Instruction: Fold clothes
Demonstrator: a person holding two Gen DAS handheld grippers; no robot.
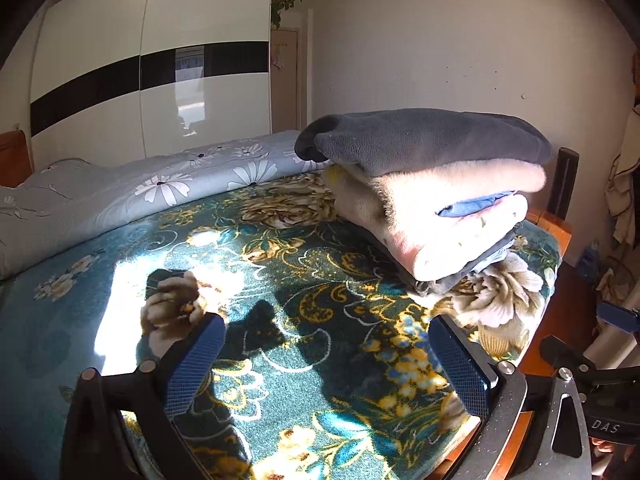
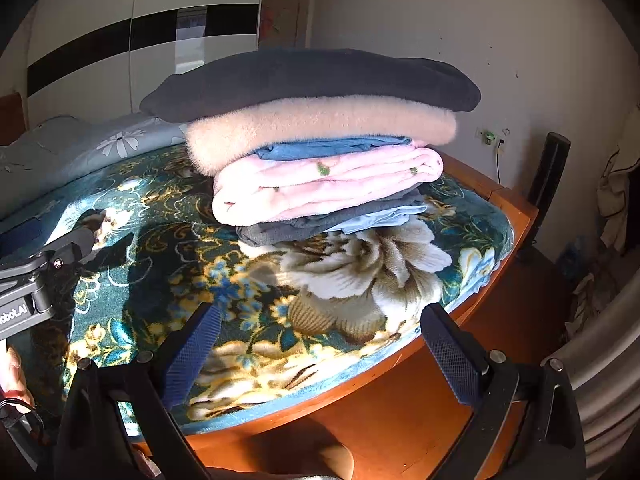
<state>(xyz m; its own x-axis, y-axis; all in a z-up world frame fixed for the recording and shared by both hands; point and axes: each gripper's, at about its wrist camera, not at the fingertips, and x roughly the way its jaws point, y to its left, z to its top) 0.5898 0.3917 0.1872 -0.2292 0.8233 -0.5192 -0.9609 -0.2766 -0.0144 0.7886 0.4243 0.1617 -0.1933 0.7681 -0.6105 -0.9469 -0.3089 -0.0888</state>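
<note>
A stack of folded clothes sat near the foot corner of the bed, on the flowered blanket — a dark fleece on top, a beige plush piece under it, then blue, pink and grey layers. No loose garment showed in either view. The left gripper and the right gripper both hovered short of the stack, jaws spread wide and holding nothing. The pile looked soft, bulky and light, likely to slump or slide if pushed from one side — a hold low on both sides, under the bottom grey layer, would probably serve best.
</note>
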